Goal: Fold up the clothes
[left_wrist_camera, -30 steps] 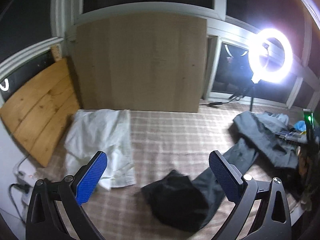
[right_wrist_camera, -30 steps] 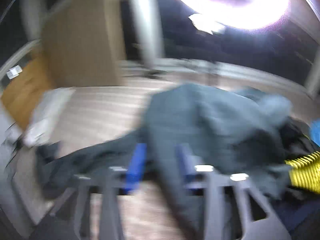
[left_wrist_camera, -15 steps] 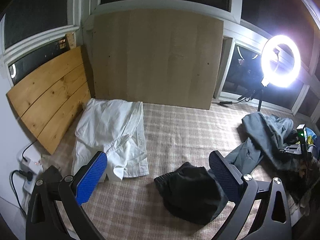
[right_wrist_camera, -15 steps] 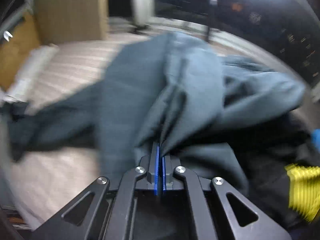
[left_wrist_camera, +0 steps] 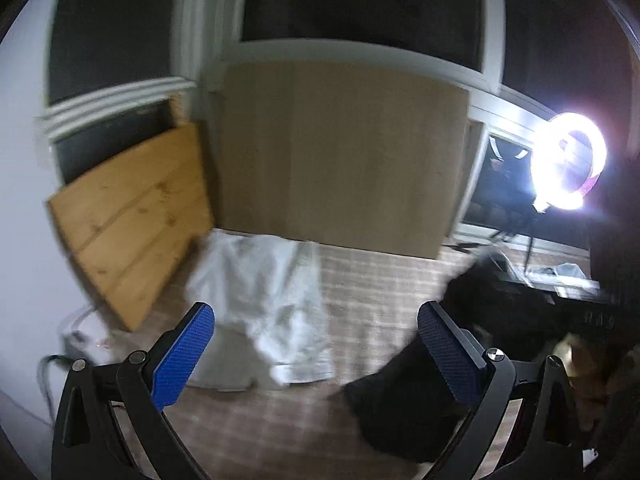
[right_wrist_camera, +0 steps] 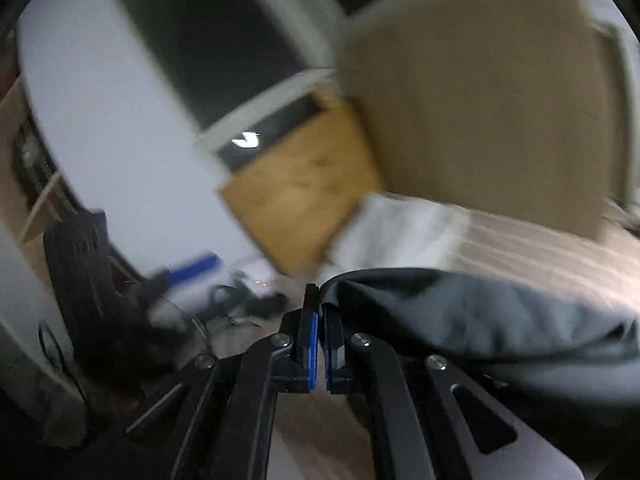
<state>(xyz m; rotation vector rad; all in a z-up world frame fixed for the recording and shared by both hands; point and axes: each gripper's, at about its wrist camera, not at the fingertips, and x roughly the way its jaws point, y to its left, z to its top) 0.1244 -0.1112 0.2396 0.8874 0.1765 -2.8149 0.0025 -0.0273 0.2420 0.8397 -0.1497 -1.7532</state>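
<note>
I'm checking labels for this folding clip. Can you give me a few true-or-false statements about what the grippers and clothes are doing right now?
1. The right gripper is shut on the grey garment. True.
2. The left gripper holds the white garment. False: it is open and holds nothing.
3. The white garment lies on the checked cover in front of the board. True.
4. The ring light is off. False: it glows brightly.
</note>
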